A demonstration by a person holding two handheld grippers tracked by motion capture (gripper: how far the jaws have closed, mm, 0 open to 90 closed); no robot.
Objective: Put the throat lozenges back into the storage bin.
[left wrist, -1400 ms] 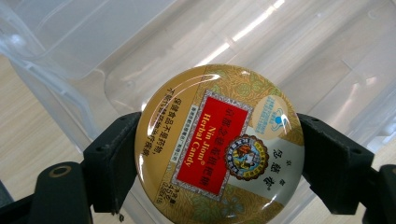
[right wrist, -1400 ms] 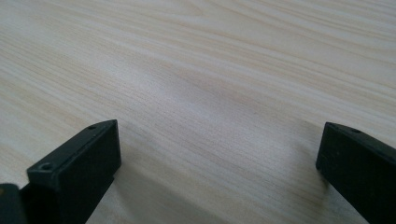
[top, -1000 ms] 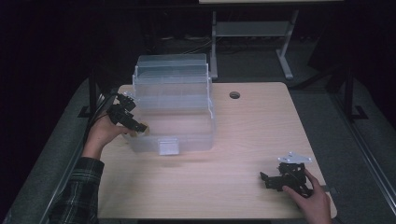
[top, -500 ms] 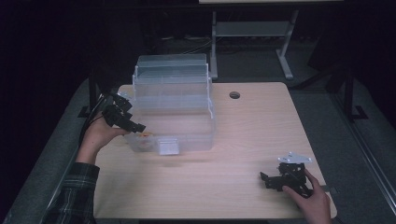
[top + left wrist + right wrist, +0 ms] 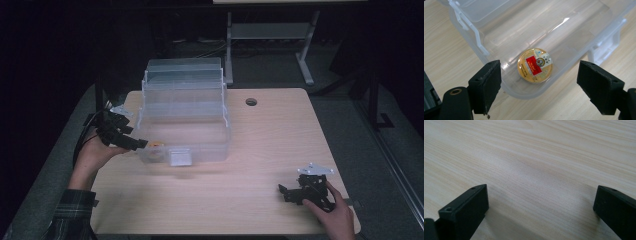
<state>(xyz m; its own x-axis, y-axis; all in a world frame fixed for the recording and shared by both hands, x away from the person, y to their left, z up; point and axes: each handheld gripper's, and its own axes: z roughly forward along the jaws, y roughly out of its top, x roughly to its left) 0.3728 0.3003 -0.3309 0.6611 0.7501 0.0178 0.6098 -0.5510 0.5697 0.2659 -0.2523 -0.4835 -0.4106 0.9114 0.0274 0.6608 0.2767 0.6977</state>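
Surface: a light wood-grain desk with rounded corners and a round cable hole near its far edge. The grain runs lengthwise and shows plainly in the right gripper view. The surrounding room is dark; grey floor covering lies to either side of the desk, and a pale metal frame with a lower shelf stands behind it.

Item in hand: a clear plastic box with stepped, fold-out tiers stands open on the left half of the desk, a white latch on its near wall. Inside the lowest compartment, at the near left corner, lies a round gold-coloured tin, flat on the floor of the box. Its lid bears a red rectangular label and a small circular emblem beside it; the print is too small to read.

Left gripper: held in the person's left hand at the box's near left corner, above the rim. Its fingers stand wide apart, with the tin seen between them, and they grip nothing.

Right gripper: resting on the desk near its near right corner, well apart from the box, with the person's right hand upon it. Its fingers stand wide apart over bare wood.
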